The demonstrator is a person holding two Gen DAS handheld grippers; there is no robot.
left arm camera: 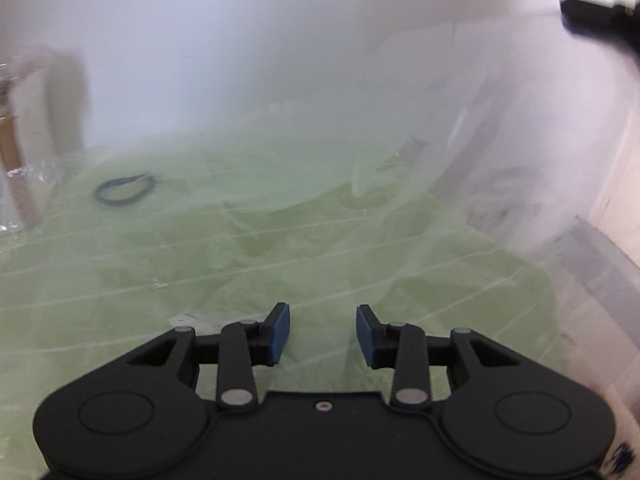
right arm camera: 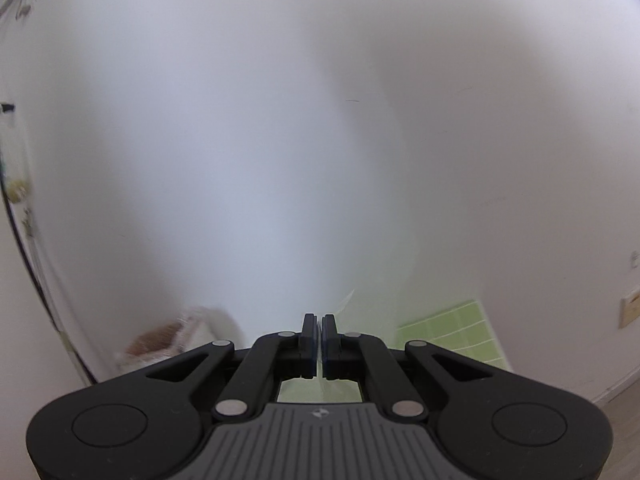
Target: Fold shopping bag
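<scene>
Blue pads on my left tongs (left arm camera: 323,334) sit wide apart over the see-through shopping bag (left arm camera: 280,240) on the green counter (left arm camera: 60,340). My right tongs (right arm camera: 319,346) pinch its thin edge, lifting it high.

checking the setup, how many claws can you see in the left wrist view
2: the left black claw open at bottom centre, and the right black claw blurred at the top right corner. None seems hidden.

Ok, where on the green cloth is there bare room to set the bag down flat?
The near-left cloth, between the black loop and the left tongs, looks free. Middle and right are crowded: the crumpled bag rises toward the right tongs. A wrapped box borders the far left.
</scene>
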